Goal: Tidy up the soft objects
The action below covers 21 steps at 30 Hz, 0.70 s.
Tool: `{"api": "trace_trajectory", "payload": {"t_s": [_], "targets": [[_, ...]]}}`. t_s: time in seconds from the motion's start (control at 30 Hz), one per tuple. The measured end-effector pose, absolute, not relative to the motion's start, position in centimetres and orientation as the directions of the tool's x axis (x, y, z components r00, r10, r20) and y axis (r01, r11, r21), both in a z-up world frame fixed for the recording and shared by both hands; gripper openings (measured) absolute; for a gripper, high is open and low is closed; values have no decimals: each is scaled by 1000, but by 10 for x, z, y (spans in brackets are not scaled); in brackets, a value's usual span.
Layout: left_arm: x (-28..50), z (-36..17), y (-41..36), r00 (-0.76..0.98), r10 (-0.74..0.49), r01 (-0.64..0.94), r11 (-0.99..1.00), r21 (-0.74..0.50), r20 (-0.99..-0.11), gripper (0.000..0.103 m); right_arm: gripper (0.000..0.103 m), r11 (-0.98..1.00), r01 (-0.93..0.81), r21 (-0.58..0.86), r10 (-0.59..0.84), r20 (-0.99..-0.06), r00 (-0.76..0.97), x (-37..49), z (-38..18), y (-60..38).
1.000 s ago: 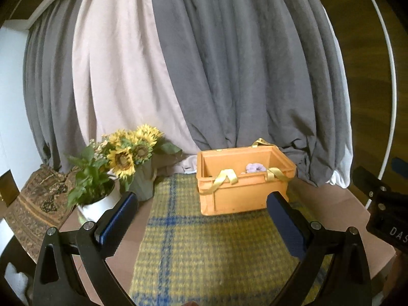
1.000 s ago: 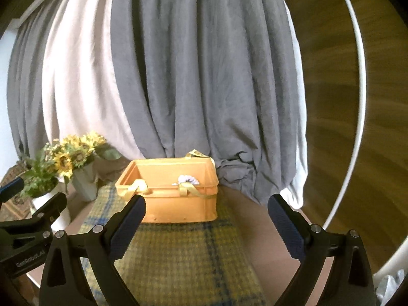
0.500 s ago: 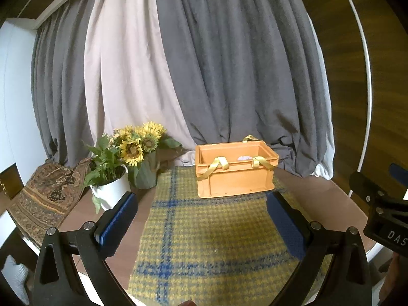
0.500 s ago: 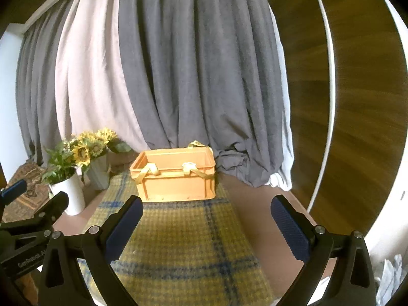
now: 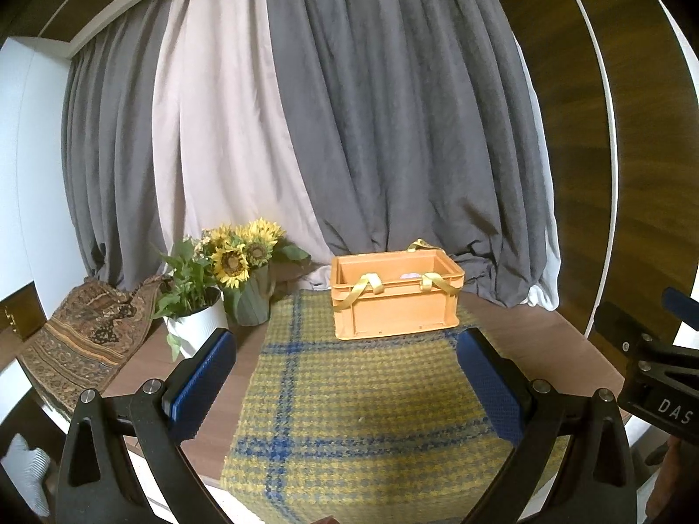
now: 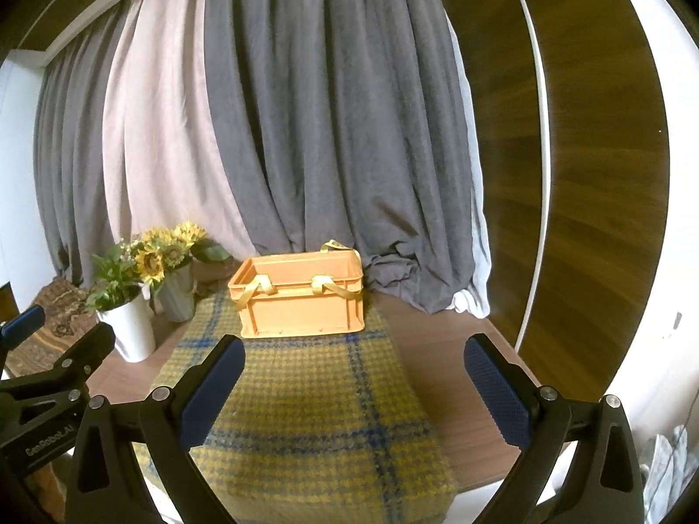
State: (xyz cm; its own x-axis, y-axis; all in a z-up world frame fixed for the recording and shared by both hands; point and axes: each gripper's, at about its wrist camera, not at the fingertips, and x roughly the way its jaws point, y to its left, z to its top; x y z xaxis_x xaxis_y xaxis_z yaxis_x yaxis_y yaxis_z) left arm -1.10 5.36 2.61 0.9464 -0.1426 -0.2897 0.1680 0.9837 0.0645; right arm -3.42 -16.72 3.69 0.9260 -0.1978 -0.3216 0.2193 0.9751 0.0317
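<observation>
Sitting on the plaid mat (image 5: 362, 397), orange crate (image 5: 395, 312) with something pale barely visible inside; both grippers' fingers wide apart, empty.

Matt plastic crate (image 5: 395, 301), coarse woven blanket (image 5: 362, 410)

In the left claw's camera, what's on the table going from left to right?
Patterned brown cloth → white pot with a green plant → sunflowers in a green vase → orange crate with yellow straps.

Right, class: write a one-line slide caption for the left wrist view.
Open left gripper above a yellow plaid cloth, facing an orange crate beside sunflowers.
</observation>
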Motion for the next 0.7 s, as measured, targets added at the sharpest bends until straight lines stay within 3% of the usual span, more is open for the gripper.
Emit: {"api": "trace_trajectory", "payload": {"t_s": [0.7], "targets": [[-24, 32, 47, 953, -138, 163, 984, 75, -269, 103, 102, 973, 223, 56, -194, -316, 929, -48, 40, -175]]}}
